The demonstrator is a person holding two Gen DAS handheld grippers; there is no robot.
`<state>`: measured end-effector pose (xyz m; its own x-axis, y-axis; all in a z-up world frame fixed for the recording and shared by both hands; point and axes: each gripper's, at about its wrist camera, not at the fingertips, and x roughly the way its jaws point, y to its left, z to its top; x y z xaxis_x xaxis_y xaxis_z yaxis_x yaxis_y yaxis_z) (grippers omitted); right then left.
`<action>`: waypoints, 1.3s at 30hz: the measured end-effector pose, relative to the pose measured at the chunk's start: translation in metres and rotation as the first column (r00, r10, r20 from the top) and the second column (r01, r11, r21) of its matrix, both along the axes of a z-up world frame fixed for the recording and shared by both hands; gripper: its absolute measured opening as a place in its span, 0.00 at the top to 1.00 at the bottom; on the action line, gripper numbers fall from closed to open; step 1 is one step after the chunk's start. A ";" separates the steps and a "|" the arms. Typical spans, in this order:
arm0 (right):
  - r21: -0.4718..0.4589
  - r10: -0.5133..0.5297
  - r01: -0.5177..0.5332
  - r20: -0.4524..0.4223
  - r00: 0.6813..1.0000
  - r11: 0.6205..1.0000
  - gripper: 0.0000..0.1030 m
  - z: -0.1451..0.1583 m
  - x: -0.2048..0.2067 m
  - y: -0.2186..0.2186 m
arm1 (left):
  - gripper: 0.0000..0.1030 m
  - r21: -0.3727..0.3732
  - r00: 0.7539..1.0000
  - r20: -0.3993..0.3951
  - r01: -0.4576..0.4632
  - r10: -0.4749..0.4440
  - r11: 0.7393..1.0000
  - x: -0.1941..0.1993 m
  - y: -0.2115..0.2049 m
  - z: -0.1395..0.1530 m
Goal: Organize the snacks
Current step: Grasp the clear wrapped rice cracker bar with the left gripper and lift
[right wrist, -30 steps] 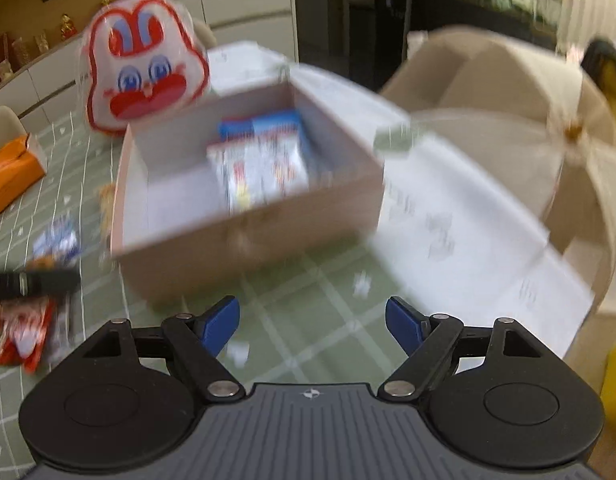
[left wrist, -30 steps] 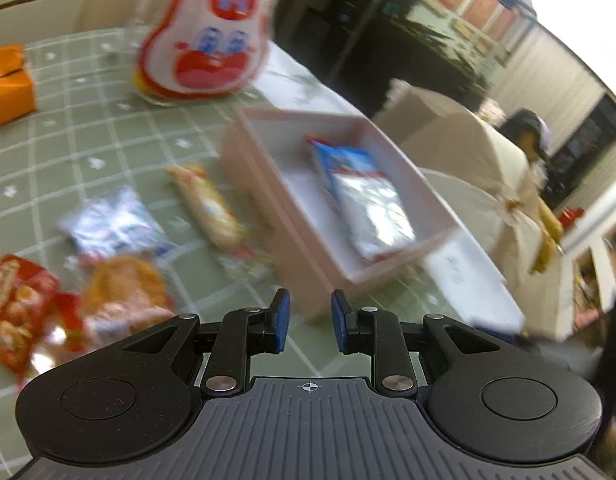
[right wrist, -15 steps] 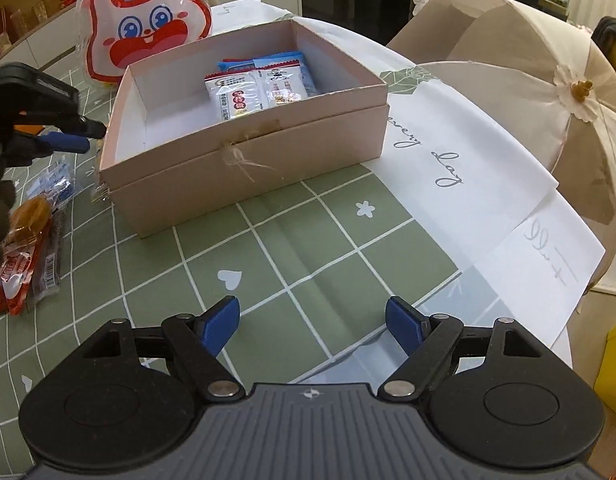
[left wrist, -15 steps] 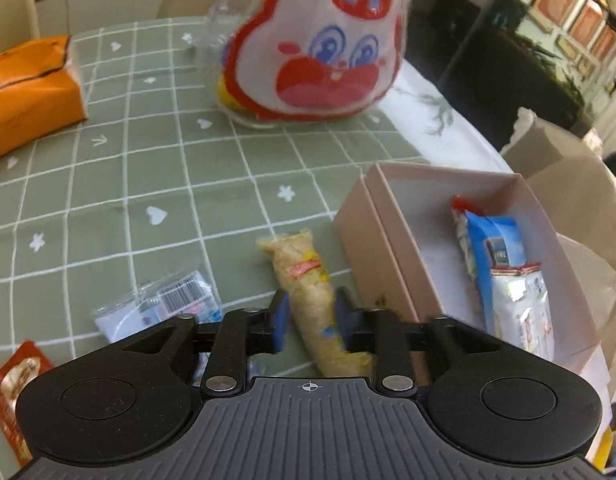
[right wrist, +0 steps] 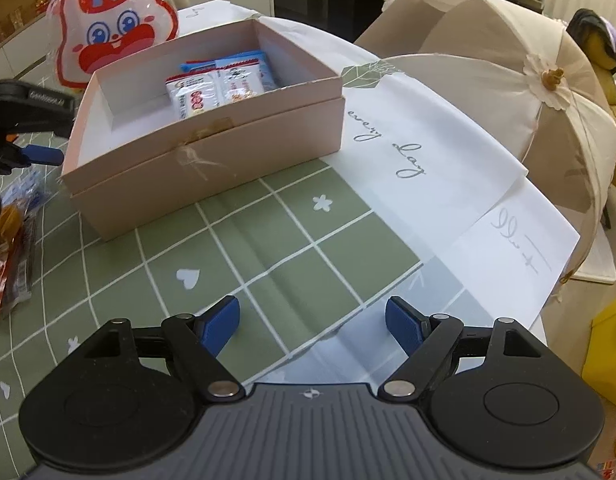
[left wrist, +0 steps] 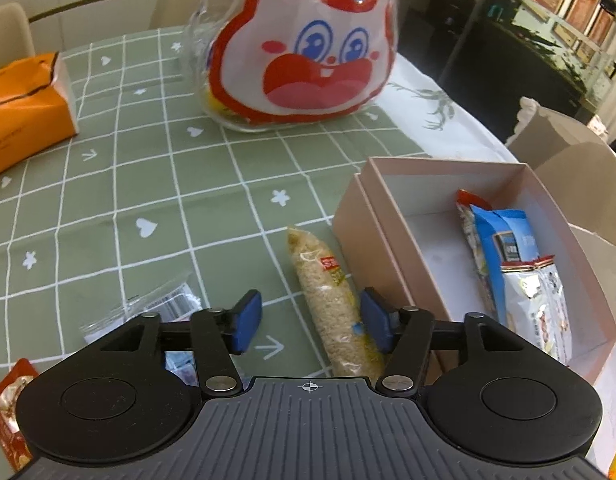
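A long clear-wrapped rice snack bar (left wrist: 334, 300) lies on the green checked cloth beside a pink box (left wrist: 354, 224). My left gripper (left wrist: 310, 326) hovers over the bar, its jaws opening; the bar sits between them, near the right pad, and the pads do not press on it. Inside the pink box (right wrist: 211, 148) lie a blue packet (left wrist: 508, 236) and a silver packet (left wrist: 538, 304). My right gripper (right wrist: 312, 322) stands open above bare cloth in front of the box, holding nothing. The left gripper's blue fingertip (right wrist: 41, 155) shows at the right wrist view's left edge.
A big rabbit-face snack bag (left wrist: 308, 52) stands at the back, an orange tissue pack (left wrist: 23, 108) at far left. Loose packets lie at the lower left: a clear one (left wrist: 159, 308) and a red one (left wrist: 7, 412). White printed paper (right wrist: 448, 168) and a beige umbrella-shaped cover (right wrist: 508, 92) lie right.
The left gripper swung from over the box to above the rice bar, then its jaws spread wide. The right gripper stayed open and nearly still.
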<state>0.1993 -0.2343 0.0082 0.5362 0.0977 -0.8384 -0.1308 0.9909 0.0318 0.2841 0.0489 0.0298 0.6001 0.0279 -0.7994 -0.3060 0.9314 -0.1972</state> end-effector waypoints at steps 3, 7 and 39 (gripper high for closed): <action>-0.002 -0.004 0.004 0.005 1.000 1.000 0.22 0.002 -0.006 -0.001 | 0.39 0.027 1.000 -0.022 0.014 -0.014 1.000 -0.004 -0.001 0.004; 0.002 -0.021 0.021 0.009 1.000 1.000 0.22 0.004 -0.012 -0.004 | 0.40 -0.026 0.996 -0.067 0.054 -0.056 0.998 -0.005 -0.005 0.004; 0.026 0.007 -0.006 -0.031 1.000 1.000 0.21 0.003 -0.002 0.029 | 0.67 -0.406 0.967 -0.007 0.231 -0.256 0.884 -0.120 -0.020 0.007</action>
